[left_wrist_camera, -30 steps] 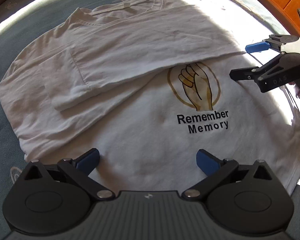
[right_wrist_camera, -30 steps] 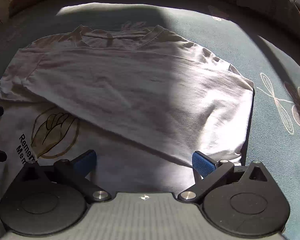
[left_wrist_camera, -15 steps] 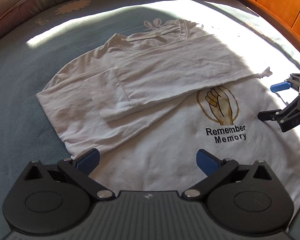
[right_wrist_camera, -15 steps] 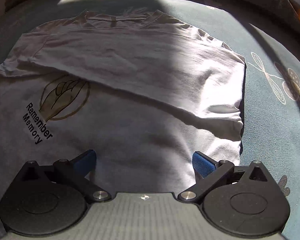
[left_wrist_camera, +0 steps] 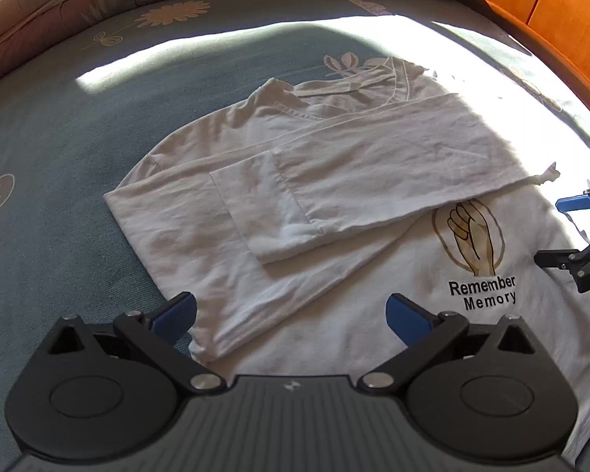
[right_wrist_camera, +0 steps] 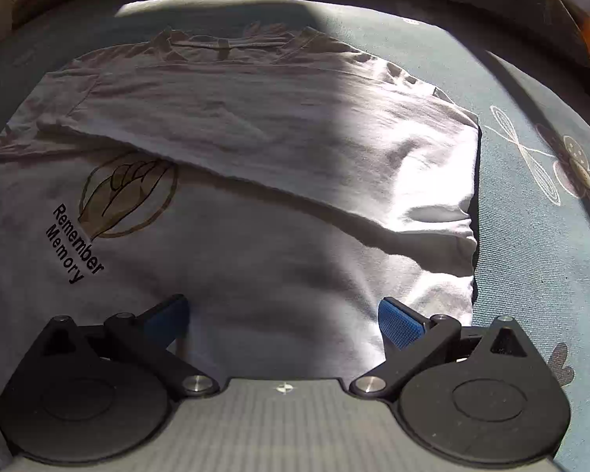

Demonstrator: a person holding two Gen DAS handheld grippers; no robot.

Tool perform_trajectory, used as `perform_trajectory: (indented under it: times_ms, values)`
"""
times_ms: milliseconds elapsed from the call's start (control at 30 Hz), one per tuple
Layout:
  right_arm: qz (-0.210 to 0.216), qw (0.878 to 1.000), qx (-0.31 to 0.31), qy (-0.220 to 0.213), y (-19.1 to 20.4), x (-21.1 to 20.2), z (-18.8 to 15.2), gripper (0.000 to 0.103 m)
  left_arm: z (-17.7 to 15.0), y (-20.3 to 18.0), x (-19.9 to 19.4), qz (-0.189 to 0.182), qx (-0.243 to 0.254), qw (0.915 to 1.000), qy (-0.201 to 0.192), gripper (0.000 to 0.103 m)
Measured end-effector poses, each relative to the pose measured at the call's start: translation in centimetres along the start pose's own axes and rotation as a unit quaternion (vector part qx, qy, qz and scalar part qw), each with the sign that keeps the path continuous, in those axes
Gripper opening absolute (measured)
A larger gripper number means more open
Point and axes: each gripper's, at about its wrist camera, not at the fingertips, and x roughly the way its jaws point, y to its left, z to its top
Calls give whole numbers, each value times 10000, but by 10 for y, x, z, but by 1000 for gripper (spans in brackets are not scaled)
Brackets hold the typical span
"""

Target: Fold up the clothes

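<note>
A white long-sleeved shirt (left_wrist_camera: 334,212) lies flat on the blue bed cover, both sleeves folded across the chest, with a hand logo and "Remember Memory" print (left_wrist_camera: 482,291). It also shows in the right wrist view (right_wrist_camera: 279,181). My left gripper (left_wrist_camera: 291,314) is open and empty, above the shirt's lower left hem. My right gripper (right_wrist_camera: 283,320) is open and empty over the shirt's lower right part; it also shows at the right edge of the left wrist view (left_wrist_camera: 562,232).
The blue bed cover (left_wrist_camera: 59,165) with flower prints surrounds the shirt. A patterned cushion edge (left_wrist_camera: 78,4) runs along the back. A wooden headboard (left_wrist_camera: 550,8) stands at the far right. Strong sunlight and shadow cross the shirt.
Both grippers have pulled back from the shirt, so more of it and the bed shows. Both stay open and empty. The shirt has not moved.
</note>
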Motion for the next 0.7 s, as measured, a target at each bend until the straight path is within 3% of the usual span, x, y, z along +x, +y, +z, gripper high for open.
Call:
perform_trajectory:
  times_ms: [167,267,400,467,600,700]
  values:
    - [5,10000,-1,-18,0,0,0,103,18,25,42,269,-124,9993,225,102]
    - [10,10000,-5,-19,-1,0,0,103,21,36,32,215,-449,9987,88,102]
    - [17,10000,-17,-71,0,0,-2,103,13,14,0,-57,-77,9999,-49,102]
    - [15,10000,-20,-81,0,-1,-2,103,2,-9,-10,-218,332,9992,-10,102]
    - [18,10000,-26,-90,0,-1,-2,103,-31,-59,-13,-604,1150,9913,230,102]
    - [46,9998,-57,-184,-1,-2,-5,103,-60,-77,-7,-724,1309,9872,550,102]
